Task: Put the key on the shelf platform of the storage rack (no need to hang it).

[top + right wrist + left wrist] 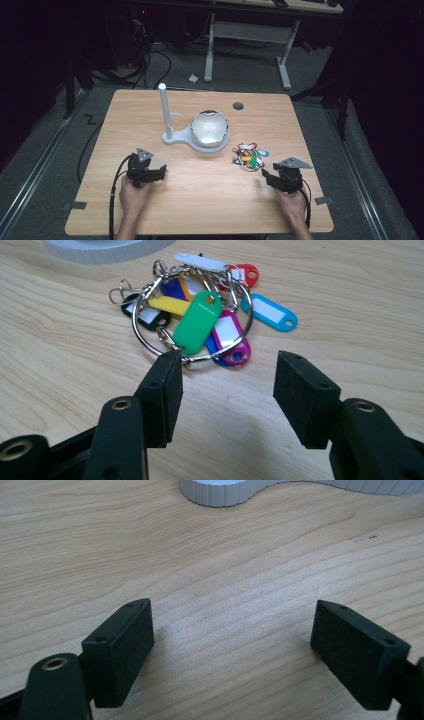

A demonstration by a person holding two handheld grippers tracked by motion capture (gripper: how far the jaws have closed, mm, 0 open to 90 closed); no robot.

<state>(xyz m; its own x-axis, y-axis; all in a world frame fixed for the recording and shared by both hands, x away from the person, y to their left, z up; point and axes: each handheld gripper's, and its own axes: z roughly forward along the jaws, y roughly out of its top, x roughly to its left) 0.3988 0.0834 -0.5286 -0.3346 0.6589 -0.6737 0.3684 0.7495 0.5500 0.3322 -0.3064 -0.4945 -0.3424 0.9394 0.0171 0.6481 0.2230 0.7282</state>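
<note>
A bunch of coloured key tags [248, 156] on a large metal ring [150, 340] lies on the wooden table [200, 200], right of centre. A green tag [197, 322] sits on top, with blue, red, yellow, pink and white tags around it. My right gripper [265, 175] [227, 360] is open just short of the ring, its left fingertip [167, 370] near the ring's nearest edge, and there is nothing between the pads. My left gripper [161, 172] [232, 615] is open over bare wood at the table's front left.
A white stand [172, 137] with an upright post [164, 107] and a shiny round bowl [210, 127] occupies the table's middle; its base edge [220, 492] lies ahead of the left gripper. A cable hole [238, 106] sits near the far edge. Another desk's legs [285, 65] stand behind.
</note>
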